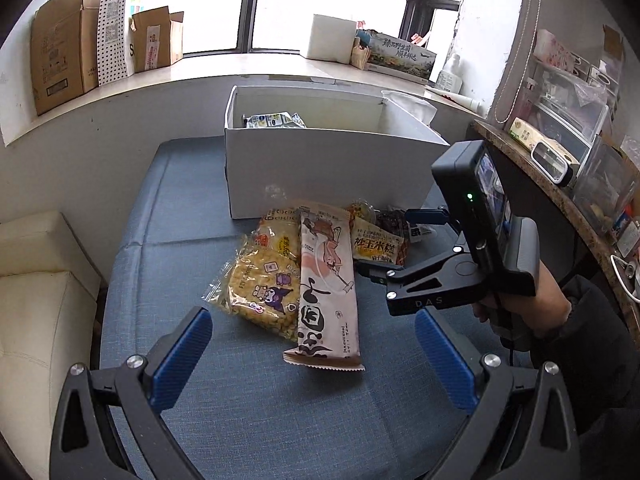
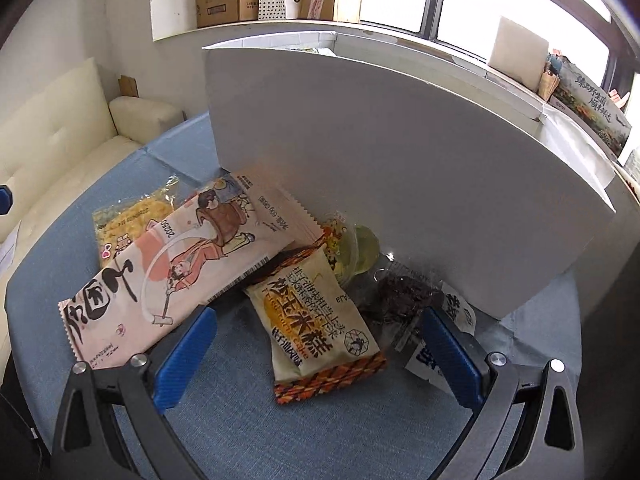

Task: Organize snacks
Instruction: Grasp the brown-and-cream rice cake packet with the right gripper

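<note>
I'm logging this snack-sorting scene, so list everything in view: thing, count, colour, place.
white box: 1, white, far end of the blue cloth; a packet shows inside
pink packet: 1, pink-cream, atop the pile before the box
yellow snack bag: 1, clear and yellow, partly under the pink packet
corn cake packet: 1, cream-orange, between the right gripper's fingers
dark snack bag: 1, clear, against the box
blue cloth: 1, blue, under everything
cream sofa: 1, left
left gripper: open, hovering
right gripper: open

Bright window (image 1: 328, 4) above a cluttered sill (image 1: 240, 66); cream sofa (image 1: 36, 280) beside.
</note>
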The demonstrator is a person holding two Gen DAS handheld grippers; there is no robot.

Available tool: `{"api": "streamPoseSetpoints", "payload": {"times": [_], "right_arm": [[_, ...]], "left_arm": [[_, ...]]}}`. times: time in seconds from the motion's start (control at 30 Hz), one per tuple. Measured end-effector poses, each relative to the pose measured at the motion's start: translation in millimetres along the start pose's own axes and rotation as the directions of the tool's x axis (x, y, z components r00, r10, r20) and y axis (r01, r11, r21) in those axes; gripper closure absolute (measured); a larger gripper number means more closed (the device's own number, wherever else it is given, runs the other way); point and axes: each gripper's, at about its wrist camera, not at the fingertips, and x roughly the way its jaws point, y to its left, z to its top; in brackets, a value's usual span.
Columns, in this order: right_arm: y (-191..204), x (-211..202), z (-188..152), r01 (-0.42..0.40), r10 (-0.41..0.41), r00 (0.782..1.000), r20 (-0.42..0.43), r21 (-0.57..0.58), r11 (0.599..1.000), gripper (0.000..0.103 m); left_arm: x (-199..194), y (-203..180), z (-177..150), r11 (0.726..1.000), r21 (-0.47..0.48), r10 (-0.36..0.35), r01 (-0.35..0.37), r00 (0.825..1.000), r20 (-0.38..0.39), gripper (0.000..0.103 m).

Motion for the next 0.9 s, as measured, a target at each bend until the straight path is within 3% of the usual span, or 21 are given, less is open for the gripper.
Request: {"api": "streamPoseSetpoints", "payload": {"times": [0.13, 0.17, 0.2, 0.27, 0.4, 0.5, 0.63, 0.83, 0.9], "right_arm": [[-3.3, 8.1, 2.7, 0.005, -0.005, 1.000, -0.010, 0.013, 1.000, 0.005], [-3.5, 10.2, 2.9, 0.006, -0.005, 1.000, -0.022, 0.016, 1.000, 0.023], [-3.8, 11.5, 4.1, 0.024, -0.024, 0.999, -0.022, 0.009, 1.000, 0.032], [-2.5, 9.2, 3.6, 0.051, -0.052, 0.999, -0.017, -0.007, 0.999, 0.042], [-8.6, -0.4, -0.2, -0.006, 0.006, 1.000, 0.000, 0.040, 0.999, 0.055], [-10.8, -21.2, -3.4, -0.036, 0.033, 0.998, 0.048, 0.070, 0.997, 0.082], [-10.5, -36.5, -9.2, 0.000, -0.003, 0.998, 0.059, 0.054, 0.999, 0.087], [-21.0, -50.1, -13.5, -0.056, 0.050, 0.996, 0.070, 0.085, 0.995, 0.091], [-20.3, -55.1, -13.9, -0.035, 0.028, 0.995, 0.091, 0.080, 0.996, 0.092]], "left_arm": [[0.6, -2.6, -0.7, 1.000, 0.014, 0.003, -0.003, 1.000, 0.001, 0.000], [1.1, -2.5, -0.9, 1.000, 0.013, 0.002, -0.002, 1.000, 0.000, 0.000], [1.8, -2.3, -1.0, 1.000, 0.011, 0.003, -0.003, 1.000, -0.003, 0.000], [2.7, -2.5, -1.3, 1.000, 0.012, 0.005, -0.005, 1.000, -0.006, 0.000], [4.9, -4.4, -0.6, 1.000, 0.024, 0.012, -0.012, 1.000, -0.007, 0.000], [11.7, -7.5, 0.8, 0.999, 0.040, 0.010, -0.009, 1.000, -0.019, 0.000], [25.1, -14.2, 2.7, 0.998, 0.064, 0.031, -0.029, 0.999, -0.040, 0.000], [30.7, -18.9, 3.1, 0.997, 0.072, 0.026, -0.023, 0.999, -0.046, 0.000], [30.5, -18.2, 3.8, 0.997, 0.074, 0.032, -0.028, 0.998, -0.045, 0.000]]}}
